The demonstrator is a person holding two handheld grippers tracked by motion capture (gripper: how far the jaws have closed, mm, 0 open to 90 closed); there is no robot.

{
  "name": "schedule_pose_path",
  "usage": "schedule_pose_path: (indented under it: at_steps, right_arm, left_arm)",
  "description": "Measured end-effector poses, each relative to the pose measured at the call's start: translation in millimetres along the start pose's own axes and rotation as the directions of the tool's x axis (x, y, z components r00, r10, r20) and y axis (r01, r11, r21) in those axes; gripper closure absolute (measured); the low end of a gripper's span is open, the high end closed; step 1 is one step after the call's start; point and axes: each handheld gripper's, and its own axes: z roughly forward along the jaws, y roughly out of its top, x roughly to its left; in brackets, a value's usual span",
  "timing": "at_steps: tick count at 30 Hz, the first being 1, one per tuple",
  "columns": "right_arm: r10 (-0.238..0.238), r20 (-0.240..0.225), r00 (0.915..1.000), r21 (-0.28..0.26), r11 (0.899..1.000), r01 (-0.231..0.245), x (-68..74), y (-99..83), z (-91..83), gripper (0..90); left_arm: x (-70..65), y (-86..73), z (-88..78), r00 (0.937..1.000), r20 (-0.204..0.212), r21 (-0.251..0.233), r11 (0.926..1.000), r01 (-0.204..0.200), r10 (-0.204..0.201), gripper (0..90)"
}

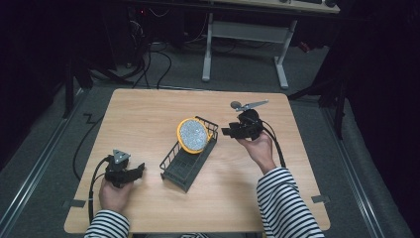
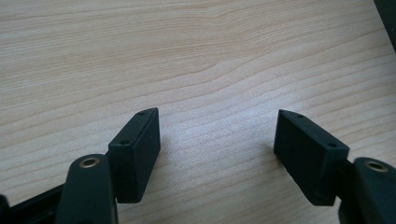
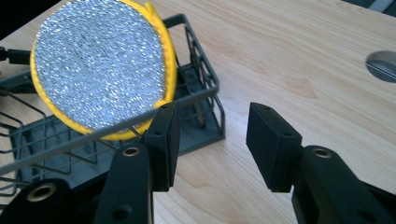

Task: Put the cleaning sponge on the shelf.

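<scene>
Round yellow-rimmed scrubber propped in dark wire basket mid wooden table, dim room with cables, right gripper just beside it, left gripper well apart, both jaws wide, empty

1. This looks like a lab or recording studio, not a home: the room around the light wooden table is dark.
2. Behind it stands a white-legged desk with black cables tangled on the grey floor beneath.
3. Metal rails run along the floor at both sides of the table.
4. The person's handheld grippers trail cables.
</scene>
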Motion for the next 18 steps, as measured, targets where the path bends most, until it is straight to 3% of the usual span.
schedule_pose_path:
  at_steps: [9, 18]
  right_arm:
    - [0.034, 0.035, 0.9988, -0.045, 0.998, -0.033, -12.1, -13.0, -19.6, 53.7]
    - [0.117, 0.069, 0.9907, -0.114, 0.987, -0.109, -30.7, -41.8, -42.7, 51.9]
  left_arm:
    - [0.0, 0.0, 0.0, 1.0, 0.0, 0.0, 1.0, 0.0, 0.0, 32.0]
    - [0.0, 0.0, 0.0, 1.0, 0.0, 0.0, 1.0, 0.0, 0.0, 32.0]
